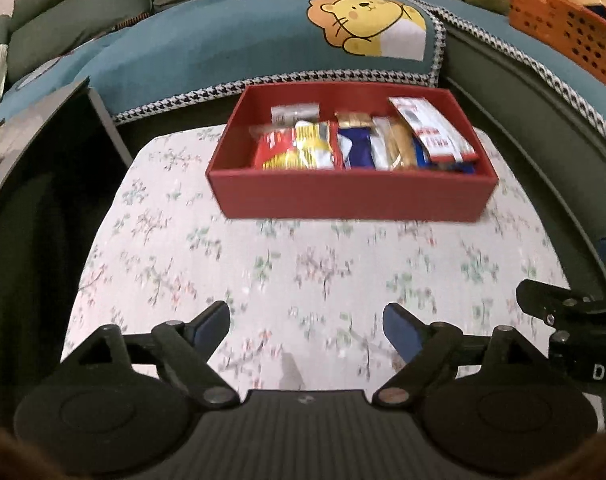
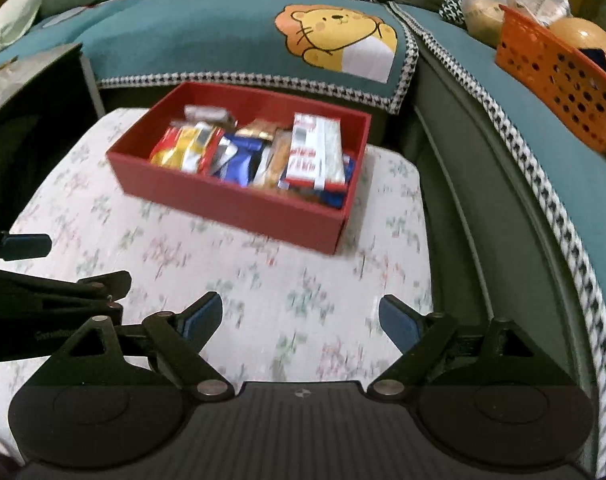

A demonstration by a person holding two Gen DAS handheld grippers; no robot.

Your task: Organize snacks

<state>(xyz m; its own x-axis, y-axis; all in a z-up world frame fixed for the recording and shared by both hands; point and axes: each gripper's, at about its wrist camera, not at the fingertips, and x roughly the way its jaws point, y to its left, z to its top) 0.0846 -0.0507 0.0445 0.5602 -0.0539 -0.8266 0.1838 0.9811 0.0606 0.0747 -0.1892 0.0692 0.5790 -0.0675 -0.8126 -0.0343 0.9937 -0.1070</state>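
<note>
A red box (image 1: pixel 351 196) with a middle divider stands at the far side of the floral-cloth table (image 1: pixel 287 272). Its left part holds a red and yellow snack bag (image 1: pixel 293 148) and a small clear packet (image 1: pixel 295 113). Its right part holds blue packs (image 1: pixel 359 148), a biscuit pack (image 1: pixel 401 146) and a red and white pack (image 1: pixel 431 128). The box also shows in the right wrist view (image 2: pixel 239 204). My left gripper (image 1: pixel 306 326) is open and empty above the table's near half. My right gripper (image 2: pixel 301 322) is open and empty too, beside the left one.
A teal sofa with a lion picture (image 1: pixel 367 24) runs behind and right of the table. An orange basket (image 2: pixel 559 80) sits on the sofa at right. A dark side table (image 1: pixel 43 136) stands at left. Bare cloth lies between the grippers and the box.
</note>
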